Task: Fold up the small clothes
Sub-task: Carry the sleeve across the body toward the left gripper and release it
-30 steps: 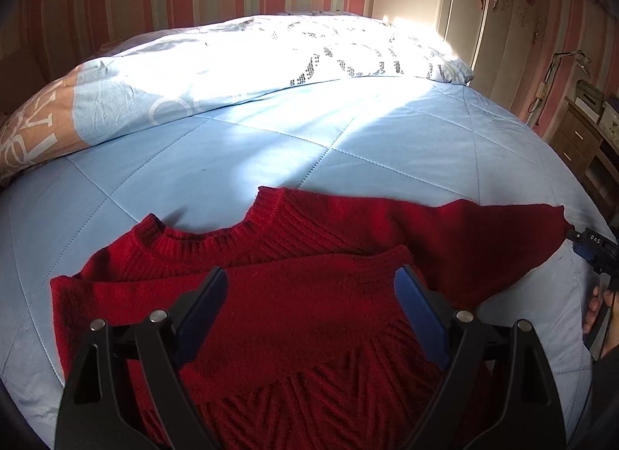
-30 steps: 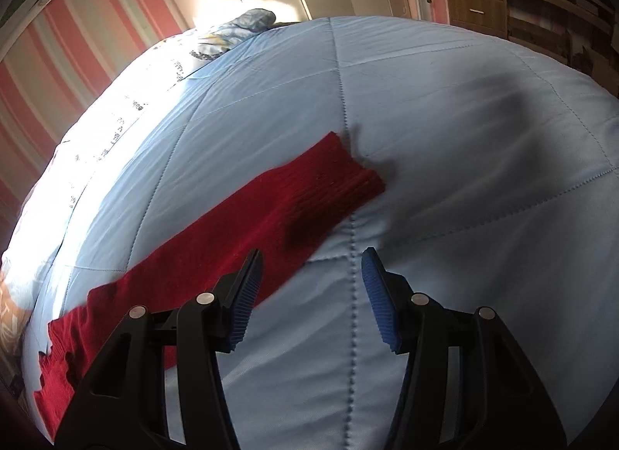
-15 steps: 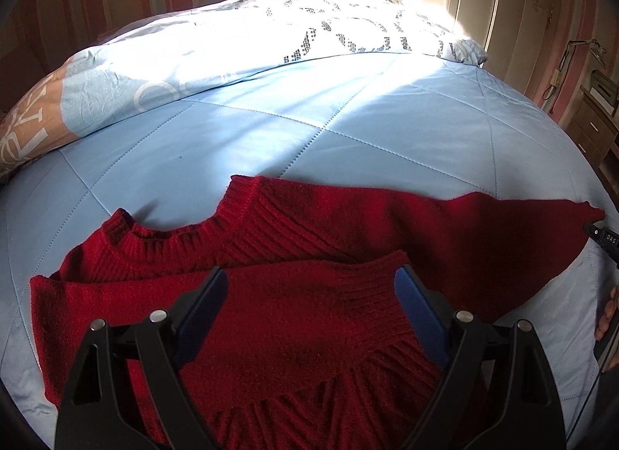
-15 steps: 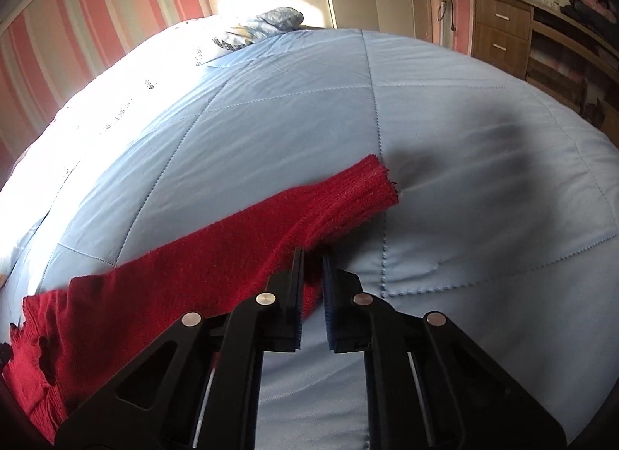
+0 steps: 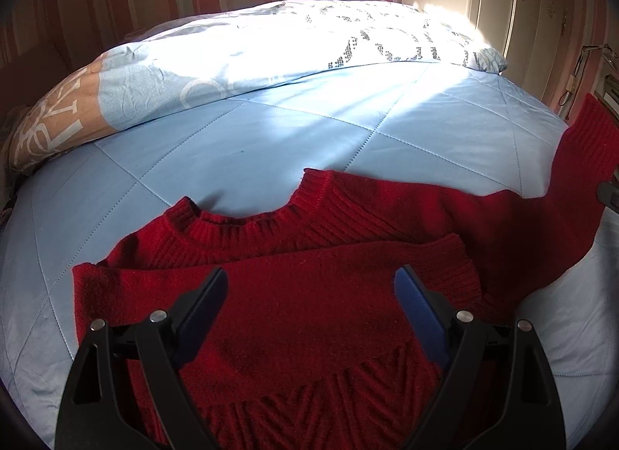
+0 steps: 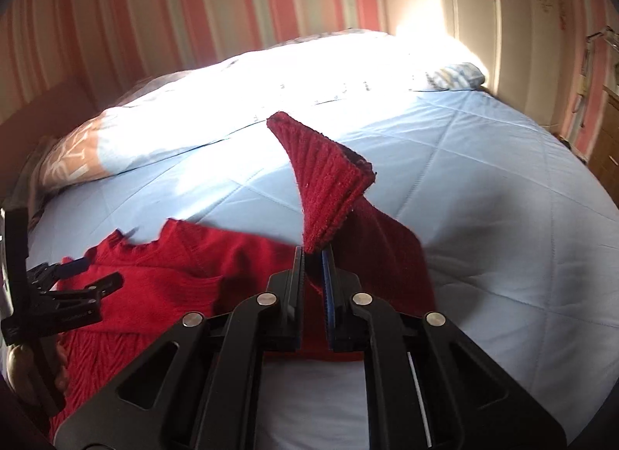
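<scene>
A small red knit sweater (image 5: 309, 295) lies flat on the blue quilted bed, collar toward the pillows, one sleeve folded across its chest. My left gripper (image 5: 309, 295) is open and hovers just above the folded sleeve, touching nothing. My right gripper (image 6: 312, 256) is shut on the other sleeve (image 6: 329, 187) near its ribbed cuff and holds it lifted off the bed, the cuff standing up above the jaws. That raised sleeve also shows at the right edge of the left wrist view (image 5: 580, 163). The left gripper shows at the left of the right wrist view (image 6: 73, 287).
The blue quilt (image 5: 271, 132) spreads wide around the sweater. Patterned pillows (image 5: 271, 47) lie along the far side against a striped wall. A pale wardrobe (image 5: 503, 5) and wooden drawers (image 6: 607, 148) stand to the right of the bed.
My right gripper closed on the outstretched sleeve near the cuff and lifted it up and inward toward the sweater body. My left gripper stayed open over the folded sleeve.
</scene>
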### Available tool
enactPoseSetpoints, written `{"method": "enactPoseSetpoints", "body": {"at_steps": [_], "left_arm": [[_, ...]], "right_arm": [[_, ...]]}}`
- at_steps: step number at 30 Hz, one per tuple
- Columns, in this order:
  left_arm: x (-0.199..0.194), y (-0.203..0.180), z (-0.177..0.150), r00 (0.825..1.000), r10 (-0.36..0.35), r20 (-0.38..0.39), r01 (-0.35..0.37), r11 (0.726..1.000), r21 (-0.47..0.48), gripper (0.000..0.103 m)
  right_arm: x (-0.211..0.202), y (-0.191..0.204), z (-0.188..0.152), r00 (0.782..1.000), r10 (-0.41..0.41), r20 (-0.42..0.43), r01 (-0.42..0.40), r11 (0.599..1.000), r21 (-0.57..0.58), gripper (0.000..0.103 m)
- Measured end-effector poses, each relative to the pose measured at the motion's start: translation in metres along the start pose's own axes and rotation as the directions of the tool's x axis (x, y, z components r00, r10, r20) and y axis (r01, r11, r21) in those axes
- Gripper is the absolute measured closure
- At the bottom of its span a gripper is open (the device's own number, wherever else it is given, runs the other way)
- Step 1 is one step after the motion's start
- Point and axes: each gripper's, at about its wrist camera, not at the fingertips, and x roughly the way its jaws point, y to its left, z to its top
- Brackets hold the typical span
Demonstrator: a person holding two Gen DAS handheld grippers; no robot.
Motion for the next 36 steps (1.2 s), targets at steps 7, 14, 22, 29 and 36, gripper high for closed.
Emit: {"method": "enactPoseSetpoints", "body": {"at_steps": [7,14,22,29,36], "left_arm": [[-0.025,0.073,-0.039,0.999,0.047,-0.024,-0.048,0.997,-0.059,0.014],[-0.036,0.133,-0.081,0.995,0.084,-0.057,-0.092,0.985,-0.149,0.015],[-0.046,0.164,-0.093,0.996,0.067,-0.058,-0.078,0.974,-0.213,0.015],[-0.039,0.14,-0.09,0.998,-0.039,-0.049,0.025,0.966,-0.258,0.014],[-0.01,0.117,-0.081,0.979,-0.205,-0.004,0.187,0.9,-0.394,0.016]], "right_arm": [[0.05,0.13,-0.036,0.972,0.149,-0.184,-0.168,0.981,-0.095,0.094],[0.076,0.207,-0.053,0.935,0.244,-0.256,-0.266,0.963,-0.053,0.094],[0.1,0.244,-0.074,0.902,0.289,-0.322,-0.326,0.943,-0.067,0.084],[0.064,0.205,-0.07,0.927,0.267,-0.265,-0.298,0.951,-0.085,0.064],[0.043,0.16,-0.069,0.959,0.181,-0.216,-0.204,0.975,-0.089,0.064]]}}
